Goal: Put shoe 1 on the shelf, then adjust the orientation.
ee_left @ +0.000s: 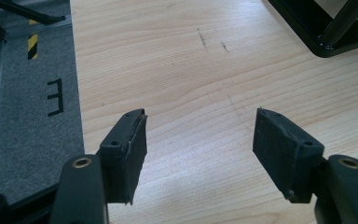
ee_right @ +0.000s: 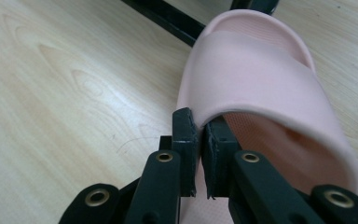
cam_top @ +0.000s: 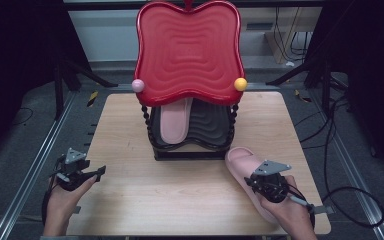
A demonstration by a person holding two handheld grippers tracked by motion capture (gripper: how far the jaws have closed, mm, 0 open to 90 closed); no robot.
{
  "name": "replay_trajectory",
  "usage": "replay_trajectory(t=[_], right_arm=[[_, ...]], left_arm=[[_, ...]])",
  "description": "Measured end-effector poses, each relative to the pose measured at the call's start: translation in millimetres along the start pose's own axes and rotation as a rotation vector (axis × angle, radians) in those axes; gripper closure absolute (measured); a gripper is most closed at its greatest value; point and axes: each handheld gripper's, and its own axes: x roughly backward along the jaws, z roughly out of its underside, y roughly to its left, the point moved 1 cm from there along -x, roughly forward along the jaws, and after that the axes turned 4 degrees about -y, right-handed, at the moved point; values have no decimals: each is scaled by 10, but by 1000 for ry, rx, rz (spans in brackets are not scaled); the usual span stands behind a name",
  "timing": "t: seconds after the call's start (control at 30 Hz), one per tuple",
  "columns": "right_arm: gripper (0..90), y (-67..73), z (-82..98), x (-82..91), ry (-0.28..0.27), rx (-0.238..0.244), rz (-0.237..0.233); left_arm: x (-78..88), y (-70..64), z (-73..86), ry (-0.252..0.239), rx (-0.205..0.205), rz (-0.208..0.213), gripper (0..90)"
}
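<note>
A pink slipper (cam_top: 243, 161) lies on the wooden table (cam_top: 180, 185) at the front right, toe toward the rack. My right gripper (cam_top: 263, 182) is shut on its side wall near the strap, seen close up as the right gripper (ee_right: 200, 128) pinching the slipper (ee_right: 261, 79) edge. A second pink slipper (cam_top: 175, 121) rests on the black lower shelf (cam_top: 207, 125) of the rack. My left gripper (cam_top: 96, 172) hovers over the table's front left, and in its own view the left gripper (ee_left: 199, 135) stands open with bare wood between the jaws.
The shoe rack has a red wavy top tray (cam_top: 189, 50) with a pink knob (cam_top: 138, 85) and a yellow knob (cam_top: 240, 84), on a black frame (cam_top: 190, 154); the frame's corner (ee_left: 326, 37) lies ahead of the left gripper. Grey floor (ee_left: 28, 102) borders the table's left edge.
</note>
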Motion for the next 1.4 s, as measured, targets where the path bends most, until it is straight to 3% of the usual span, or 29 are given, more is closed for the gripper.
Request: replay_trajectory(t=[0.17,0.37,0.4,0.7,1.1,1.33,1.4], right_arm=[[851,97,18,23,3,28,-30],[851,356,-80,-31,8,102,-105],[851,456,-134,-69,2,125,-133],[850,765,-346,-382,-1,182,-225],[847,1068,-521,-783,-2,203,-326],[838,1130,-491,-879,8,192,-344],[796,1144,-487,-879,3,174,-350]], left_arm=[[-7,-12,0,3,-6,1,348],[1,-6,3,1,-1,-1,349],[2,-3,2,1,-1,0,349],[21,44,12,-3,5,-7,349],[12,60,29,3,10,-8,349],[14,66,28,0,13,-8,350],[16,59,24,-1,12,-6,350]])
